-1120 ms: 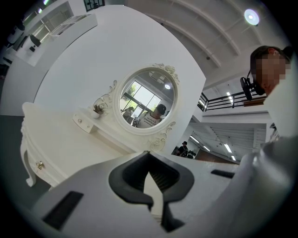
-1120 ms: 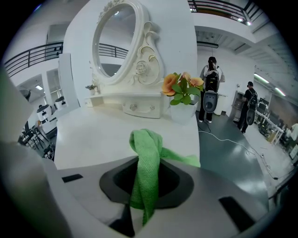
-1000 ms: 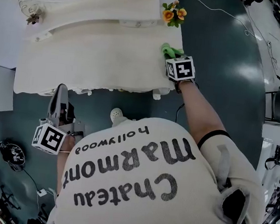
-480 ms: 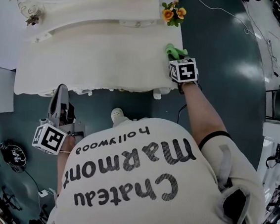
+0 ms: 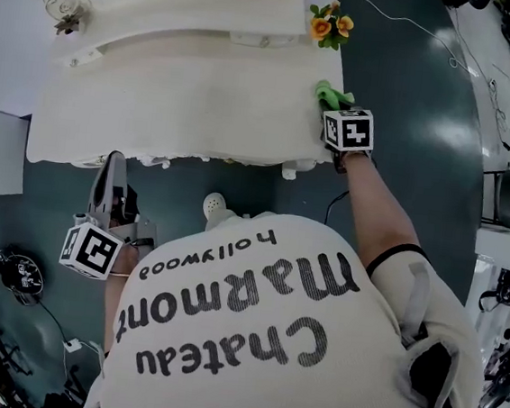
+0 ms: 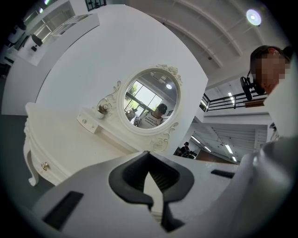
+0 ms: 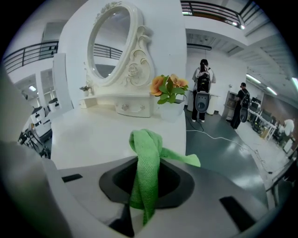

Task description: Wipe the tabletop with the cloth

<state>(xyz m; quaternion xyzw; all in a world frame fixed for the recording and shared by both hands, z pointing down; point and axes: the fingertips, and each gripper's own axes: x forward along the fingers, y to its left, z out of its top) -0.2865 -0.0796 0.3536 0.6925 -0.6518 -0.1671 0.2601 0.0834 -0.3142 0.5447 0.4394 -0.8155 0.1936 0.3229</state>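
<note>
Since a second ago, our right gripper (image 5: 336,107) has slid the green cloth (image 5: 332,95) a little further out along the worktop (image 5: 193,102). The bundle now sits right at the edge on the side of the flower pot (image 5: 330,25), near the pot but not touching it. Part of that shift is our own head moving, since the pot drifts the same way, so we judge the true travel to be small. The right fingers are clamped on the cloth. In the right gripper view a twisted green fold rises from between them, and one corner flaps out over the edge beside the pot. Our left gripper (image 5: 111,167) has not moved. It hangs off the worktop, well apart from the flower pot, with its fingers drawn almost together on nothing. For the task, this means the stroke has run out of surface at the pot's end. We cannot tell how much of the wide stretch away from the pot is already wiped. The next pass likely calls for turning back across it, with the cloth pressed down and kept clear of the pot.
</note>
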